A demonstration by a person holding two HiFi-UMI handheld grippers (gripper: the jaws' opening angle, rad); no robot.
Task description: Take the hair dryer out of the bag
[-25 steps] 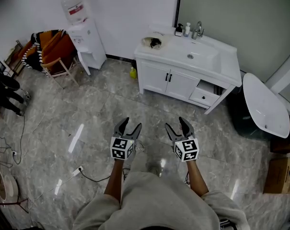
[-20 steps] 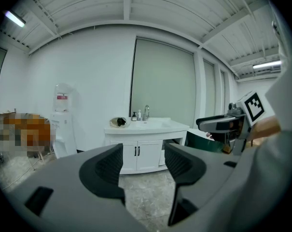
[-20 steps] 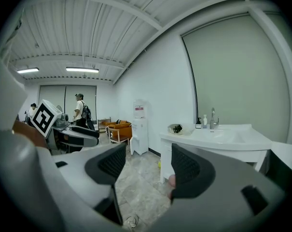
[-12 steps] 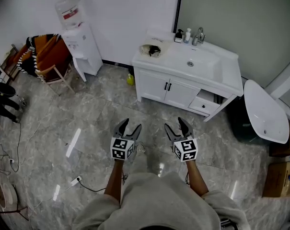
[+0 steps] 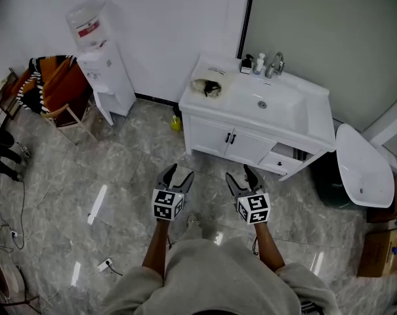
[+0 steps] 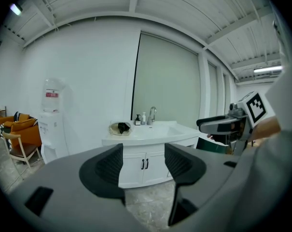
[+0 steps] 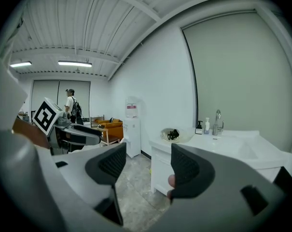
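Left tongs (image 5: pixel 180 170) and right tongs (image 5: pixel 239 170) are held side by side above the floor (image 5: pixel 86 169), jaws well apart, nothing gripped. The bag (image 5: pixel 207 87), a dark item seen inside, is found on the vanity worktop (image 5: pixel 316 120), left of the basin (image 5: pixel 262 104), well apart from both tongs.

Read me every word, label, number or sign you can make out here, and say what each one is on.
No text can be read.
On the water dispenser, the red label: too blurred.
On the bottles by the faucet: labels too small.
On the left gripper and right gripper: square marker patterns, no words.
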